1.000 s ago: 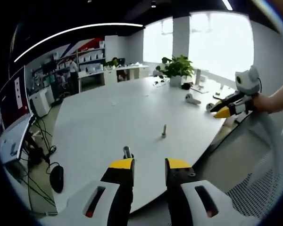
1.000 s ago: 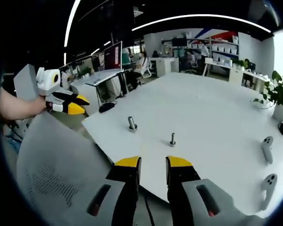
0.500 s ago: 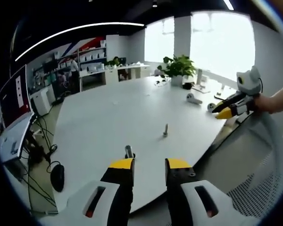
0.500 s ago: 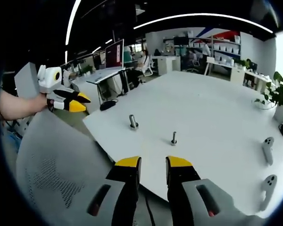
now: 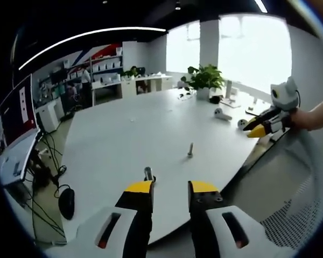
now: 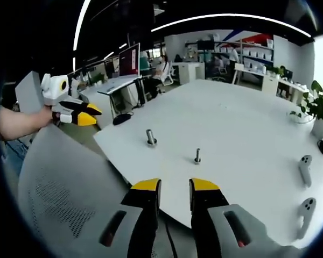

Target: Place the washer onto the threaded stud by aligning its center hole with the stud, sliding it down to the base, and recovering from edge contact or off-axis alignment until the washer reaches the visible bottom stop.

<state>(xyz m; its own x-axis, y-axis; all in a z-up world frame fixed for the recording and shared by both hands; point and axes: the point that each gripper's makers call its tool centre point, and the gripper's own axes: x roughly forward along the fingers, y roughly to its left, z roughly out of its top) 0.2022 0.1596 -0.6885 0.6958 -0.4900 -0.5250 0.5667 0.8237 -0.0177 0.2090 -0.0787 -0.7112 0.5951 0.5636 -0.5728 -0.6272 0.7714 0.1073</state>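
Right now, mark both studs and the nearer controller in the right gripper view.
thicker stud (image 6: pixel 151 137), right gripper view, mid shaft
thinner stud (image 6: pixel 197 156), right gripper view, mid shaft
nearer controller (image 6: pixel 307 206), right gripper view, its head

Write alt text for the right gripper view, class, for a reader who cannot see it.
Two metal studs, a thicker one and a thinner one, stand upright and apart on a large white table. The right gripper hovers open and empty short of the table edge, and the left gripper is held at left.

washer: too small to tell on table (image 6: pixel 247 129) | bolt (image 5: pixel 148 173): base hidden behind left gripper (image 5: pixel 169 188) | stud (image 6: pixel 197 156): threads too small beside bolt | monitor (image 5: pixel 13 115): cut off
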